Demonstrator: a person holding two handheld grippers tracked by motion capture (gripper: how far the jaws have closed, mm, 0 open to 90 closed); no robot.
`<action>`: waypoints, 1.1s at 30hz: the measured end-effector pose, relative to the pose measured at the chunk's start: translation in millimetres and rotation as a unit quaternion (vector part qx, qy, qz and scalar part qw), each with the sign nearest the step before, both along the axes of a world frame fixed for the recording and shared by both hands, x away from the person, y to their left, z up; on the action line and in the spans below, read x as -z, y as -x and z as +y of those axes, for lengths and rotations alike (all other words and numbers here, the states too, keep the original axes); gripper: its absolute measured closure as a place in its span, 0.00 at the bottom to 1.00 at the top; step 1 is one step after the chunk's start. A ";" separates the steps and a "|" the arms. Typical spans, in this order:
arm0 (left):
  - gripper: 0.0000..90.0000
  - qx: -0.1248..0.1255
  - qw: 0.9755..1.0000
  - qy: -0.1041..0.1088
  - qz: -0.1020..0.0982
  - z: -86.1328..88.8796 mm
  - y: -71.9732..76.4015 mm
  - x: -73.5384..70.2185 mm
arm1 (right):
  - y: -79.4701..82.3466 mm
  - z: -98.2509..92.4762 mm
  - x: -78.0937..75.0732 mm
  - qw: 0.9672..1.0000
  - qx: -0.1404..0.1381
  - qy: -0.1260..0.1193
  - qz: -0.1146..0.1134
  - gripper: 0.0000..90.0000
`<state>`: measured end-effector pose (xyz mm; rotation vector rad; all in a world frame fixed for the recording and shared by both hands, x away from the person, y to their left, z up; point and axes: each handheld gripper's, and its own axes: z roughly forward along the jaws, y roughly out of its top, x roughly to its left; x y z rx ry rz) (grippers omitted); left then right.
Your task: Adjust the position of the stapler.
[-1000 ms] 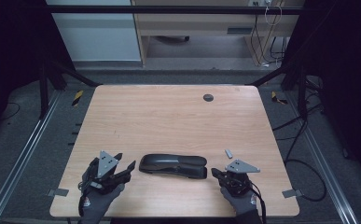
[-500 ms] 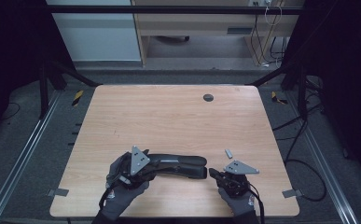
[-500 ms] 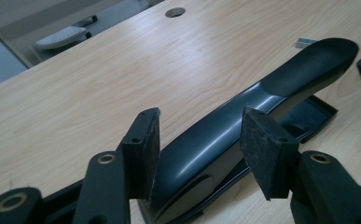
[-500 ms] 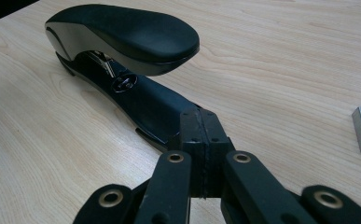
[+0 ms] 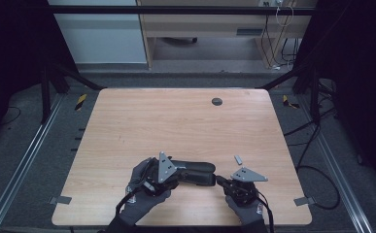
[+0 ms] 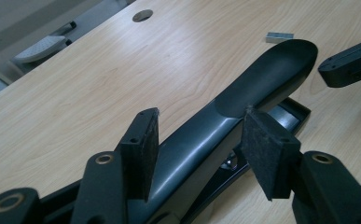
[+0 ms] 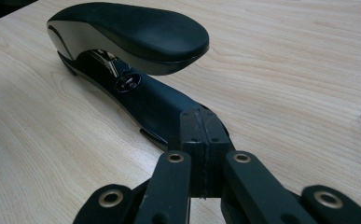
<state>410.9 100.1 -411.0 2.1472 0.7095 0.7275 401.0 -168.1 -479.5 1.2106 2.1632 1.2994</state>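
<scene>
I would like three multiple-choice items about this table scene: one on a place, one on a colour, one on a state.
1. Where does the small strip of staples lie?
A. on the table beside the stapler's front end
B. inside the round hole
C. on the floor

2. What colour is the stapler?
A. red
B. black
C. white

3. How do the right tool's jaws stand?
A. wide apart
B. pressed together
C. around the staples

Answers: 1 A, the strip rests on the wood near that end; 2 B, its top and base are black; 3 B, the right gripper view shows the pads meeting.
</scene>
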 end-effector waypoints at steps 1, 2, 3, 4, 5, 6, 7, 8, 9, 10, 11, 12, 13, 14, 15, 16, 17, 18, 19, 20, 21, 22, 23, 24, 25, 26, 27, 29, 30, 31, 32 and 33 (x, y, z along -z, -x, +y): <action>0.52 0.003 1.000 -0.002 0.000 -1.7 0.0 0.2 | -0.2 0.3 0.1 1.000 -0.001 0.000 -0.002 1.00; 0.52 0.006 1.000 -0.005 0.001 -3.3 0.0 0.2 | -0.2 0.5 0.2 1.000 -0.002 0.001 -0.003 1.00; 0.51 0.010 1.000 -0.009 0.000 -4.8 0.2 0.5 | -0.1 0.8 0.3 1.000 -0.001 0.001 -0.003 1.00; 0.51 0.012 1.000 -0.010 -0.001 -6.4 0.7 1.1 | -0.2 1.1 0.4 1.000 -0.002 0.001 -0.002 1.00; 0.51 0.015 1.000 -0.011 -0.001 -7.7 0.9 1.8 | -0.1 1.4 0.5 1.000 -0.002 0.000 -0.002 1.00; 0.51 0.018 1.000 -0.016 0.000 -8.4 1.1 2.2 | 0.0 1.7 0.5 1.000 -0.001 0.000 -0.002 1.00; 0.51 0.020 1.000 -0.017 0.001 -9.5 1.2 3.0 | 0.1 1.9 0.6 1.000 -0.002 -0.001 -0.002 1.00; 0.52 0.024 0.999 -0.021 0.002 -10.1 1.1 3.5 | -0.1 2.1 0.8 1.000 -0.001 -0.002 -0.002 1.00; 0.52 0.024 0.999 -0.023 0.002 -11.2 1.0 4.2 | -0.3 2.3 1.0 1.000 -0.001 -0.002 -0.002 1.00; 0.52 0.026 0.999 -0.027 0.004 -12.1 0.8 4.8 | -0.4 2.4 1.2 1.000 -0.002 -0.002 -0.001 1.00; 0.52 0.028 0.999 -0.032 0.004 -13.0 0.4 5.3 | -0.1 3.1 1.4 1.000 -0.001 -0.003 0.003 1.00; 0.51 0.029 0.999 -0.036 0.005 -14.0 0.0 5.7 | -0.2 3.4 1.6 1.000 -0.002 -0.002 0.001 1.00; 0.51 0.030 0.999 -0.040 0.005 -15.1 -0.4 6.1 | -0.2 3.9 1.7 1.000 -0.003 -0.002 0.001 1.00; 0.51 0.032 0.999 -0.043 0.006 -16.1 -0.6 6.3 | 0.0 4.4 1.6 1.000 -0.003 -0.001 0.003 1.00; 0.51 0.035 0.998 -0.042 0.007 -17.1 -0.9 6.8 | 0.0 4.9 1.8 1.000 -0.004 -0.001 0.003 1.00; 0.50 0.036 0.998 -0.043 0.007 -17.8 -1.1 7.1 | 0.1 5.5 1.9 1.000 -0.005 -0.002 0.003 1.00; 0.50 0.036 0.998 -0.042 0.007 -18.1 -1.2 7.4 | 0.1 6.0 2.3 1.000 -0.006 0.000 0.001 1.00; 0.49 0.037 0.998 -0.044 0.007 -17.3 -1.4 6.9 | 0.1 6.5 2.4 1.000 -0.006 0.000 0.004 1.00; 0.49 0.038 0.998 -0.042 0.006 -16.0 -1.4 6.2 | -0.2 6.8 2.9 1.000 -0.008 0.000 0.004 1.00; 0.49 0.037 0.999 -0.039 0.004 -13.7 -1.8 4.6 | -0.2 7.4 3.4 1.000 -0.009 -0.001 0.007 1.00; 0.51 0.034 0.999 -0.036 0.003 -10.8 -3.0 2.7 | -0.1 8.3 3.9 1.000 -0.012 -0.001 0.010 1.00; 0.53 0.031 0.999 -0.032 0.004 -7.8 -4.5 0.5 | -0.1 9.7 4.8 1.000 -0.017 0.000 0.010 1.00; 0.55 0.029 0.999 -0.028 0.005 -4.4 -6.5 -2.0 | 0.2 11.6 5.4 1.000 -0.019 0.000 0.014 1.00; 0.58 0.026 0.999 -0.023 0.007 -1.1 -8.9 -4.1 | 0.2 13.6 6.4 1.000 -0.022 0.001 0.016 1.00; 0.61 0.024 0.999 -0.021 0.010 2.1 -11.7 -5.9 | 0.0 15.4 7.5 1.000 -0.023 0.003 0.018 1.00; 0.64 0.021 1.000 -0.019 0.012 5.3 -14.7 -7.2 | -0.2 16.9 8.5 0.999 -0.025 0.004 0.019 1.00; 0.68 0.021 1.000 -0.019 0.012 5.3 -14.7 -7.2 | -0.2 16.9 8.5 0.999 -0.025 0.004 0.019 1.00; 0.75 0.001 1.000 -0.017 0.015 14.7 -26.2 -8.2 | 0.1 19.4 10.6 0.999 -0.026 0.006 0.025 1.00; 0.79 -0.005 1.000 -0.011 0.011 18.2 -30.6 -7.8 | 0.0 19.6 11.0 0.999 -0.026 0.006 0.025 1.00; 0.82 -0.005 1.000 -0.011 0.011 18.2 -30.6 -7.8 | 0.0 19.6 11.0 0.999 -0.026 0.006 0.025 1.00; 0.87 -0.021 1.000 -0.003 0.015 25.6 -39.9 -6.4 | 0.7 20.4 11.4 0.999 -0.025 0.004 0.030 1.00; 0.90 -0.032 0.999 -0.003 0.018 29.2 -44.9 -5.0 | 0.8 21.1 11.8 0.999 -0.025 0.005 0.031 1.00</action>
